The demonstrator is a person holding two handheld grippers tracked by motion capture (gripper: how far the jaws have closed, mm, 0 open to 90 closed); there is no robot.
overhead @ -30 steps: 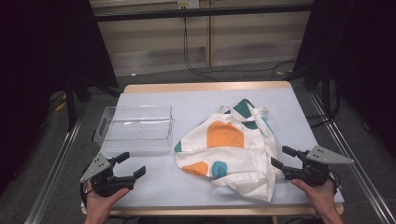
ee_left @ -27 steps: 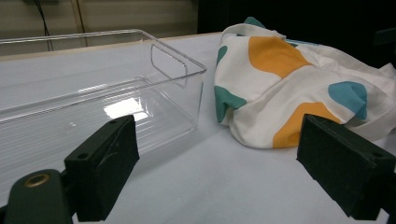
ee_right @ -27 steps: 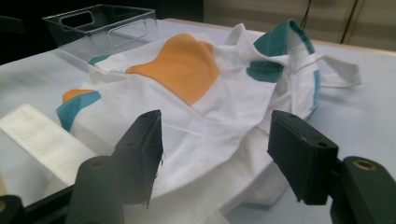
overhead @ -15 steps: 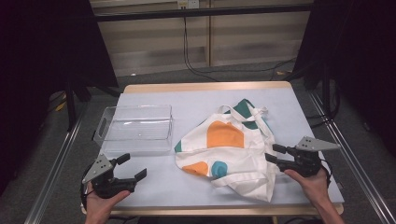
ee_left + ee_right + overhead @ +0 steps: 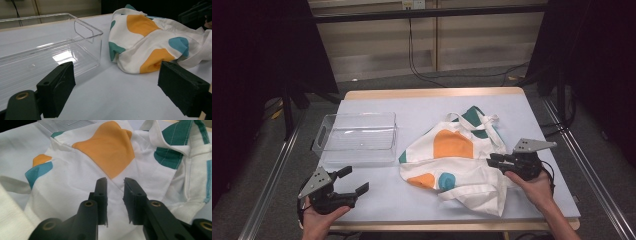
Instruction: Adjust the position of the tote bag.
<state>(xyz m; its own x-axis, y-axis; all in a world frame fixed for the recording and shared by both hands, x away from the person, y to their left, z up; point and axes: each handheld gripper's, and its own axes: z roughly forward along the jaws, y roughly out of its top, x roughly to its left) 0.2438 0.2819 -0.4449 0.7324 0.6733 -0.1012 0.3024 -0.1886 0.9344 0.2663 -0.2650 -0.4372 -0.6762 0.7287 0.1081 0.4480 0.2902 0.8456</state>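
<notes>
Right gripper (image 5: 115, 202): jaws narrowed to a slim gap, nothing between them, poised just above the white cloth tote bag with orange, teal and green patches (image 5: 105, 167). From the high view, same gripper (image 5: 495, 161) at the bag's right side, over the cloth edge, held by the right hand (image 5: 536, 187) near the right edge of the table. Whether the jaw tips touch the cloth: cannot tell.

Left gripper (image 5: 115, 87): jaws spread wide, empty, above bare surface. From the high view, gripper (image 5: 352, 181) near the front-left corner of the pale blue table top (image 5: 422, 107), held by the left hand (image 5: 319, 217), well apart from the bag (image 5: 457, 160).

Surroundings: bag crumpled, lying right of centre on the table, its handles (image 5: 484, 122) toward the far edge. Largest orange patch facing up near the bag's middle; smaller orange and teal patches toward the front edge. Nothing between the right jaws and the cloth. Between the left jaws and the bag (image 5: 152, 42), open table surface only.

Containers: clear rectangular plastic bin with cut-out handles (image 5: 357, 137) on the left half of the table, just beside the bag's left edge without touching it. From the left gripper view, bin (image 5: 50, 57) just ahead of the left jaw, upright. Bin holds nothing.
</notes>
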